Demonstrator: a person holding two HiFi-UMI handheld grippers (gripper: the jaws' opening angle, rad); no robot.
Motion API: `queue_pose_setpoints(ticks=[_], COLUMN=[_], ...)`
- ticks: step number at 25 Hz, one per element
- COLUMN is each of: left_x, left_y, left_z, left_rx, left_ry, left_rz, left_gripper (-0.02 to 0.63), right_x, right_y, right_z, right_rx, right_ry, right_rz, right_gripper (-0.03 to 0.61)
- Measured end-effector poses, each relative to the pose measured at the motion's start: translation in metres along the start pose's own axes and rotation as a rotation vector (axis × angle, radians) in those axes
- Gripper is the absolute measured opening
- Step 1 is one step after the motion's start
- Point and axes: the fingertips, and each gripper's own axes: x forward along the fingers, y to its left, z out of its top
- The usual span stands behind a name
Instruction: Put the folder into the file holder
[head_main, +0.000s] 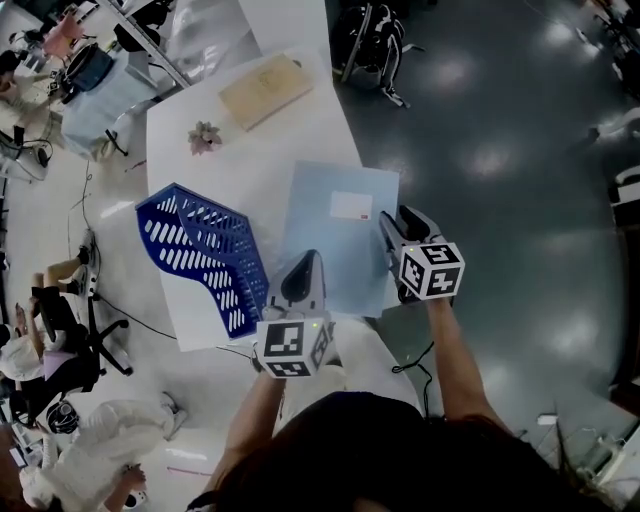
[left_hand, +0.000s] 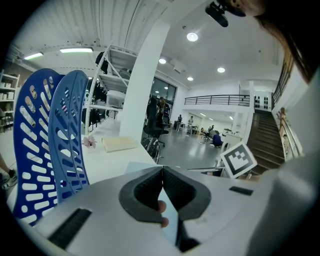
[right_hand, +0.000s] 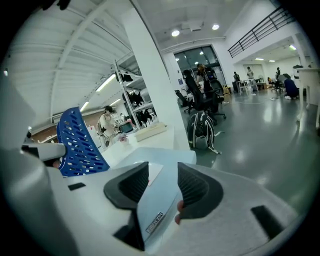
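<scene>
Folder (head_main: 335, 240), light blue with a white label (head_main: 351, 205), is seen lying flat over the near right part of the white desk (head_main: 250, 160), its right strip jutting past the desk's right edge above the dark floor. Whether it rests fully on the desk cannot be told. The folder's near edge is clamped by the left hand-held gripper (left_hand: 162, 169), whose jaws are closed together on the thin sheet. The folder's right edge is straddled by the right hand-held gripper (right_hand: 163, 167): its jaws are held moderately apart, with the folder between them but not pinched. The blue perforated file holder (head_main: 200, 250) is placed just left of the folder on the near left of the desk, and its near end is close beside the left hand-held gripper; contact with the folder cannot be confirmed. Further back on the desk, a small pink flower (head_main: 205, 137) and a flat tan box (head_main: 265, 88) are set well apart from the folder. A black backpack (right_hand: 202, 131) is left on the floor beyond the desk's far right side. Office chairs and seated people are seen at the far left.
</scene>
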Motion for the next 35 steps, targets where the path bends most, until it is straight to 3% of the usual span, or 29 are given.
queue_pose_setpoints(ticks=[12, 25, 35], left_x=[0.016, 0.036, 0.042], left_y=[0.007, 0.012, 0.013], left_z=[-0.007, -0.013, -0.020], left_rx=[-0.016, -0.021, -0.030], left_ry=[0.023, 0.052, 0.075], left_rz=[0.007, -0.003, -0.001], left_gripper=[0.006, 0.006, 0.006], right_x=[0.027, 0.048, 0.061], right_y=[-0.022, -0.032, -0.035], right_z=[-0.016, -0.026, -0.034], right_rx=[0.195, 0.296, 0.472], right_ry=[0.028, 0.054, 0.077], right_rz=[0.075, 0.131, 0.215], right_gripper=[0.216, 0.258, 0.270])
